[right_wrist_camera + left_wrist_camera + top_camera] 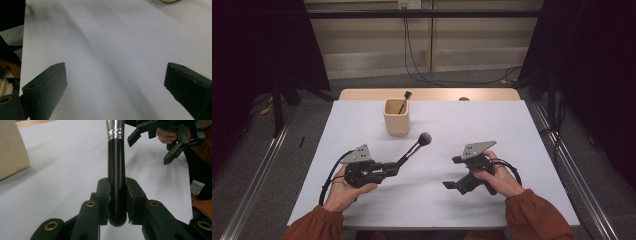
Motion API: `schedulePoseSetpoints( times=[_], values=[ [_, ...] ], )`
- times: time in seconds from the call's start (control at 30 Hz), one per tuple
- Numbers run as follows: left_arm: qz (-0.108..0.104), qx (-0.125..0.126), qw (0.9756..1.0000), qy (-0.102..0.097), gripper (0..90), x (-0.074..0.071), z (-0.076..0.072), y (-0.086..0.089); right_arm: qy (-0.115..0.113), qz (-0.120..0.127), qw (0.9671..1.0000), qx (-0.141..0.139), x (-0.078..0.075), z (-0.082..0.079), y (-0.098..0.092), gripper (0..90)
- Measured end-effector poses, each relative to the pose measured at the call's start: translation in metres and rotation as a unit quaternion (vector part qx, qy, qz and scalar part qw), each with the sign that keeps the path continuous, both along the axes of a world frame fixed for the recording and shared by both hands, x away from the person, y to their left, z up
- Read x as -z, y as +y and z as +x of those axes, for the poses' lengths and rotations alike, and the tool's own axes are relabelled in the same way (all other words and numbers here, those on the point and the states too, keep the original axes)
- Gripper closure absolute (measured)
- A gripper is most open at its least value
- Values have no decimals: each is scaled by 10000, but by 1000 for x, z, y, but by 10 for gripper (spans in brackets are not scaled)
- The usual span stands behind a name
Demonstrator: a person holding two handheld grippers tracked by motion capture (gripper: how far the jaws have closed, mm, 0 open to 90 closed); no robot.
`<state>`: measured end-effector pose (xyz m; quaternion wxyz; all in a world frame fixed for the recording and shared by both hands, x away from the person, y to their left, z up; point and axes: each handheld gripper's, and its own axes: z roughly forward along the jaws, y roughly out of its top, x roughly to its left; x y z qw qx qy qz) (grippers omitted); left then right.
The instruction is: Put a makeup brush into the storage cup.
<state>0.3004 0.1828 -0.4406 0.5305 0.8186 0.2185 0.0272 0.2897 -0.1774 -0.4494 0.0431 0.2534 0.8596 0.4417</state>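
Note:
A makeup brush (pixel 414 148) with a black handle, a silver ferrule and a dark round head points up and to the right above the white table (pixel 492 125). My left gripper (pixel 391 168) is shut on the end of its handle (pixel 116 195), which sits between the two pads. My right gripper (pixel 452 172) is held low over the table at the right, jaws wide apart with nothing between them (pixel 115 82). A tan cup (pixel 396 117) stands at the back centre with another thin dark brush (pixel 403 101) leaning in it.
The wooden edge of the table (pixel 362 94) runs along the back. Metal rails (pixel 257 180) flank the table on the floor, and cables (pixel 422 75) trail behind it. White surface lies bare between my two grippers.

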Motion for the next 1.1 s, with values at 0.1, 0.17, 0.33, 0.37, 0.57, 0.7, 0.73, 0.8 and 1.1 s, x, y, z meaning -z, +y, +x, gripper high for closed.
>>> schedulePoseSetpoints(
  times=[0.1,0.17,0.33,0.37,0.57,0.7,0.73,0.8,1.1],
  values=[
    [-38,-2,10000,-25,749,-1,-2,-1,-166,218,9996,51,2,-1,1,61],
    [-66,14,10000,-67,749,-1,-2,-1,-123,260,9996,-17,3,-1,1,32],
    [-197,70,9997,-153,749,-1,-3,-2,-189,603,9980,-74,3,0,2,19],
    [-221,67,9996,-174,748,-1,-3,-3,-243,665,9975,10,2,0,2,23],
    [-271,112,9994,-194,748,-2,-4,-5,-288,835,9960,150,-1,-1,6,31],
    [-385,144,9989,-213,748,-3,-4,-7,-316,1032,9940,180,-2,-2,10,28],
    [-375,160,9989,-236,748,-3,-4,-8,-339,1141,9928,149,-2,-3,10,22],
    [-436,143,9987,-229,748,-2,-4,-10,-357,1297,9909,83,-4,-3,12,20],
    [-447,221,9985,-242,748,-4,-2,-19,-406,1632,9857,62,-13,1,19,43]
  ],
)
